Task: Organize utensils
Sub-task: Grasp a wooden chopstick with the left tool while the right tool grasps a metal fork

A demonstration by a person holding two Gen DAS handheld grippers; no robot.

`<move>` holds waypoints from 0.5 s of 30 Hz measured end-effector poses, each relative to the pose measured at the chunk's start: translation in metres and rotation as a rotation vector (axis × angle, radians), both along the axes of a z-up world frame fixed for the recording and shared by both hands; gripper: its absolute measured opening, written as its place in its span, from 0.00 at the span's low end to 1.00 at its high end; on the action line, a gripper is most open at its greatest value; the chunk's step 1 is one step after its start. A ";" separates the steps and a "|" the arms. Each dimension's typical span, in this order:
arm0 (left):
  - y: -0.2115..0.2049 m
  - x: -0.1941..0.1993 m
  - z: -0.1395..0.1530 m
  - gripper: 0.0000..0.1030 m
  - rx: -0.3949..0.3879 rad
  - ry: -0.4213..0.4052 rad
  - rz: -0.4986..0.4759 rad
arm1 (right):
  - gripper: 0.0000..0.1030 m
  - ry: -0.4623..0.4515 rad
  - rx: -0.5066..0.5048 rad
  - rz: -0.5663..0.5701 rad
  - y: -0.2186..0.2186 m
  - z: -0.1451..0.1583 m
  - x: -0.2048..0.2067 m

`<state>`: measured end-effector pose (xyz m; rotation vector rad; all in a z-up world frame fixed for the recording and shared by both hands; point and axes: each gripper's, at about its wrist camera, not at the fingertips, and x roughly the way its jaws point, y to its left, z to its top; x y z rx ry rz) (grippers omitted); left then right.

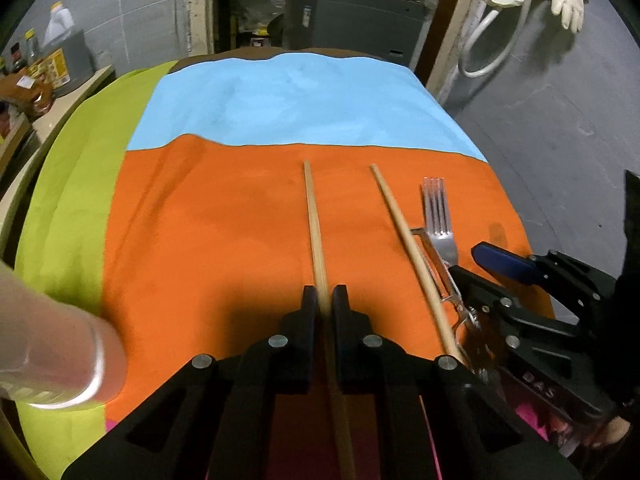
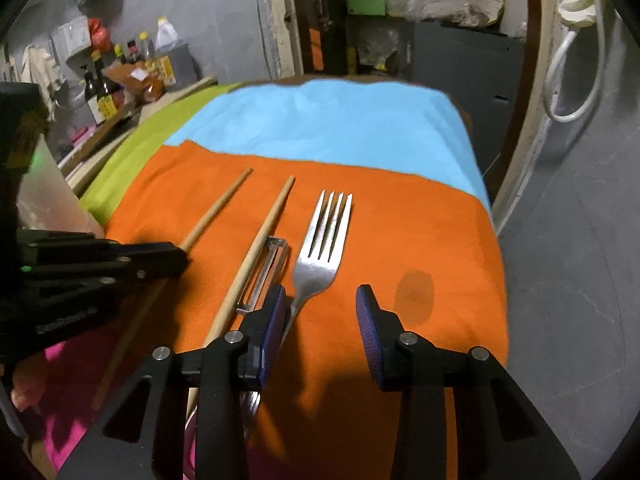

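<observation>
I see two pale matt wooden chopsticks (image 1: 313,224) (image 2: 267,236) lying on an orange cloth (image 1: 208,224) with a soft, slightly napped look; far of it a light-blue cloth (image 1: 300,100) looks the same. The fork (image 2: 322,248) is polished metal, glossy with streaks, and the peeler (image 2: 264,276) beside it is duller metal. My right gripper (image 2: 322,304) has ribbed blue pads (image 2: 366,320) on matt black plastic with bright metal pins

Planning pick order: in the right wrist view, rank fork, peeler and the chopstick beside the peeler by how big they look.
1. Chopstick, the longest.
2. Fork, shorter but broader; its handle is partly hidden by the right tongs.
3. Peeler, only the blade frame shows, so its rank is unsure.
</observation>
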<state>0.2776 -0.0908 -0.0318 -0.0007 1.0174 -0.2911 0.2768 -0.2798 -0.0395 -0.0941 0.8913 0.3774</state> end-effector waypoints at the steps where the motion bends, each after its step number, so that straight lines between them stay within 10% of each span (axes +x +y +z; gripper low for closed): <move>1: 0.001 0.000 0.000 0.05 -0.001 0.002 0.001 | 0.33 0.008 -0.011 0.004 0.002 -0.002 0.002; 15: 0.001 0.001 -0.003 0.05 -0.007 0.018 -0.019 | 0.23 0.005 -0.018 -0.054 0.018 -0.002 0.034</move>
